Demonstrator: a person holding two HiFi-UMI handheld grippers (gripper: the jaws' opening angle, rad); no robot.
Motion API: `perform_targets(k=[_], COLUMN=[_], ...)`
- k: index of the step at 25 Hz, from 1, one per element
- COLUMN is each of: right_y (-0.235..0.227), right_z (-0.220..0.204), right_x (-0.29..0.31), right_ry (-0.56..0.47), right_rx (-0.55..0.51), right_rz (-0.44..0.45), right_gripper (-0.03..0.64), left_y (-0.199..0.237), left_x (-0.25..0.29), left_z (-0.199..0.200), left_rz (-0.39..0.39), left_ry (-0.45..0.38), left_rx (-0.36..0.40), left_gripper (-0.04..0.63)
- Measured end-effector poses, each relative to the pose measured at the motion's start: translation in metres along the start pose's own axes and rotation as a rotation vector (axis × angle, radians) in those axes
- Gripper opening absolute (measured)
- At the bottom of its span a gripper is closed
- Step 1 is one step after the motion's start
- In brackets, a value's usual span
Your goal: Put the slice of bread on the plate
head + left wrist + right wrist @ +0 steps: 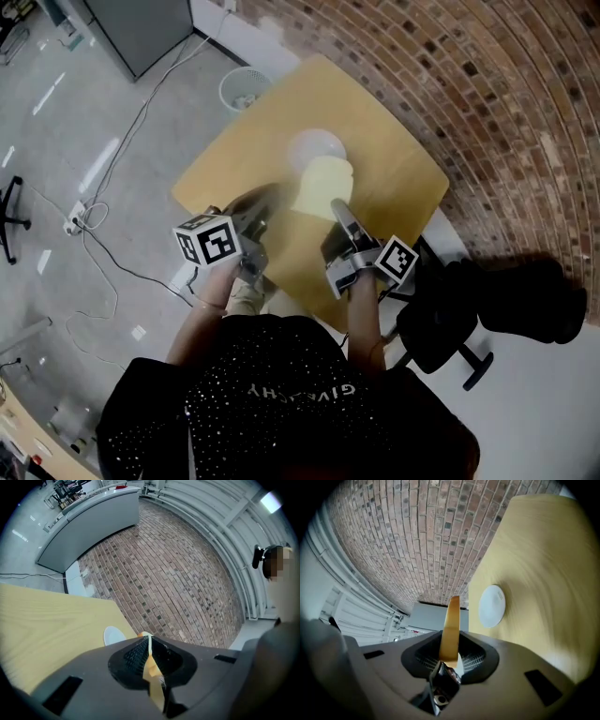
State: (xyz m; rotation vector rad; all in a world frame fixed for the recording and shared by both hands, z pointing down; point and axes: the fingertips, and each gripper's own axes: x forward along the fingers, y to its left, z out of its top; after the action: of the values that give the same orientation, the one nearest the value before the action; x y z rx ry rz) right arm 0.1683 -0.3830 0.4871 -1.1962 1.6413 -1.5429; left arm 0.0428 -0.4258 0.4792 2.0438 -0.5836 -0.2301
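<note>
Found the left hand-held gripper (pixel 149 645) nipped narrow onto one edge of the slice of bread (pixel 323 187). Observed the slice held over the worktop (pixel 394 173) between both tools, its far end overlapping the white plate (pixel 314 145) in the head view; could not confirm contact with the plate. Found the right hand-held gripper (pixel 450 645) likewise closed narrow on the opposite edge, pinching it edge-on. Noted a black chair (pixel 450 319) at far right, beside the worktop.
</note>
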Motion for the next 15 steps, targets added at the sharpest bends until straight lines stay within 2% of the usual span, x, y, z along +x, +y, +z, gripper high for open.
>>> perform_targets(k=[7,11,15], right_y=[-0.024,-0.039,-0.055], right_z=[0.039,0.057,0.066], right_x=[0.016,0.036,0.064], right_ry=[-0.041,-0.033,-0.013], right_rx=[-0.058,-0.047,-0.032], right_rz=[-0.069,-0.081,-0.084], right_gripper=[0.097,0.097,0.097], left_y=[0.021,0.020,0.023], left_x=[0.020,0.027,0.028], left_z=[-0.002,-0.005,0.001], left_rz=[0.021,0.034,0.052], left_ry=[-0.003,-0.012,-0.018], left_rx=[-0.029,-0.050,-0.040], left_gripper=[0.028,0.028,0.028])
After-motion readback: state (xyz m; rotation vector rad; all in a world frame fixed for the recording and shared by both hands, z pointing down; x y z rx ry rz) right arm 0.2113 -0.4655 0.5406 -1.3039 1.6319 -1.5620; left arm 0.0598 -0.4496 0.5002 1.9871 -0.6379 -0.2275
